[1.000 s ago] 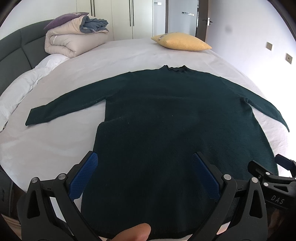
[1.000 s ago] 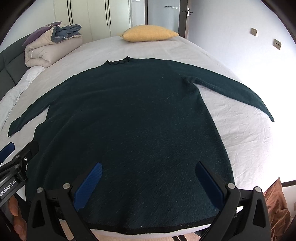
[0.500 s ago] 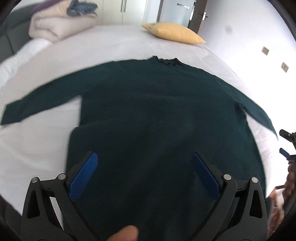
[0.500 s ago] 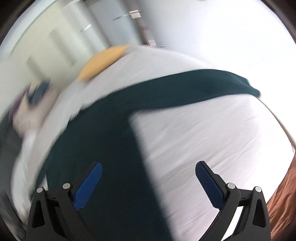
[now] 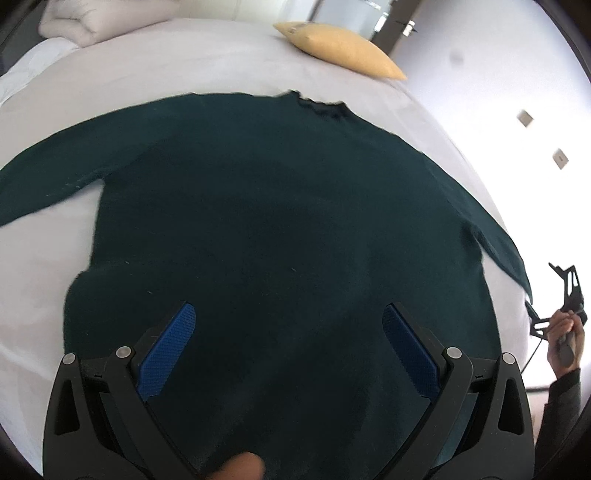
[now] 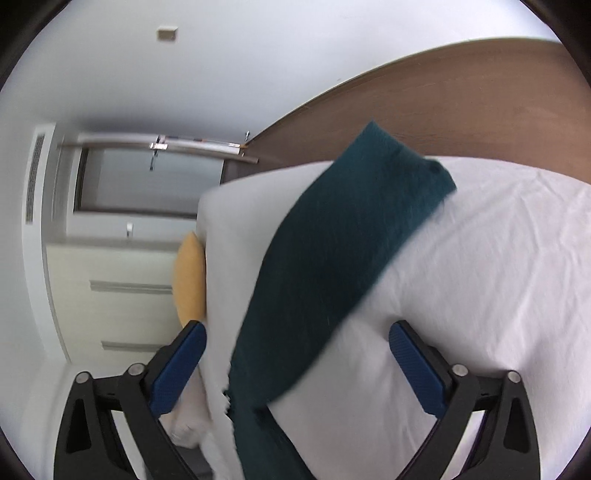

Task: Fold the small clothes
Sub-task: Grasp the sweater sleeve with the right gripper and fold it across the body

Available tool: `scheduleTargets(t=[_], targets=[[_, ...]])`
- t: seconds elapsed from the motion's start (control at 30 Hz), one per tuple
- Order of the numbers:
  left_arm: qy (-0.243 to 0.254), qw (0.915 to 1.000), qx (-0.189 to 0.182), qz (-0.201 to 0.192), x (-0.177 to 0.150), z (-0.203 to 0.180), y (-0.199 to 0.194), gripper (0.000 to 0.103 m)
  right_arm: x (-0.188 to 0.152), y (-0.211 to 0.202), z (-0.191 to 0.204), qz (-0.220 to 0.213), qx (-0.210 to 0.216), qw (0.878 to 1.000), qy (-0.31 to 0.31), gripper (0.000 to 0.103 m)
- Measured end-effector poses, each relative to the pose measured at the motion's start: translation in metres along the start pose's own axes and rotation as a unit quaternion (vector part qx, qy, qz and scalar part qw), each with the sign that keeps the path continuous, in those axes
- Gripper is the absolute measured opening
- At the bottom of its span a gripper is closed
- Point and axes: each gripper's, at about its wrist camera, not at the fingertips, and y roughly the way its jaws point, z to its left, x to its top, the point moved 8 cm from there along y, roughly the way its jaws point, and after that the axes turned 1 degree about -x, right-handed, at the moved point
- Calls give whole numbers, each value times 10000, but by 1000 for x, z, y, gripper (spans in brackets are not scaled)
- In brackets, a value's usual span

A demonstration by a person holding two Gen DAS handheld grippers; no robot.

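Teal sweater (image 5: 280, 229) lies flat on the bed (image 5: 155, 62). Both the left gripper (image 5: 288, 332) and right gripper (image 6: 297, 349) gape, empty. Pinch the sleeve (image 6: 354, 236) near its cuff, then fold it across the body.

One dark green sweater (image 5: 280, 229) lies spread on one bed (image 5: 155, 62), with two sleeves counted: one at 9 o'clock (image 5: 44, 184) and one at 3 o'clock (image 5: 498, 247) in the left wrist view. One yellow pillow (image 5: 340, 55) sits at 12 o'clock. One folded duvet (image 5: 85, 18) shows at 11 o'clock. Two grippers are counted, the left gripper (image 5: 288, 332) and the right gripper (image 6: 295, 350), each with two blue pads. Two wall plates (image 5: 524, 118) show at 2 o'clock.
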Motion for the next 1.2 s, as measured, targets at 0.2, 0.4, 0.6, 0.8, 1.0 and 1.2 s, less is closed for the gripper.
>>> scheduleTargets(t=[0.2,0.4,0.6,0.8,1.0,1.2], targets=[[-116,9998,-70,-151,14,8,9,103,27,14,7,-158,30,9995,267,84],[-175,9997,-142,-115,19,14,21,103,39,23,8,-533,174,9977,392,69],[-79,9996,-214,-171,29,14,27,103,51,29,-5,-652,-277,9971,266,15],[-243,9980,-527,-243,60,17,32,103,48,37,40,-994,-839,9890,-703,13],[-547,9929,-1009,-318,103,15,41,103,-75,108,187,-546,-1080,9160,-3824,12],[-1099,9734,-2011,-33,135,7,63,103,-292,203,233,570,-870,7636,-6373,12]])
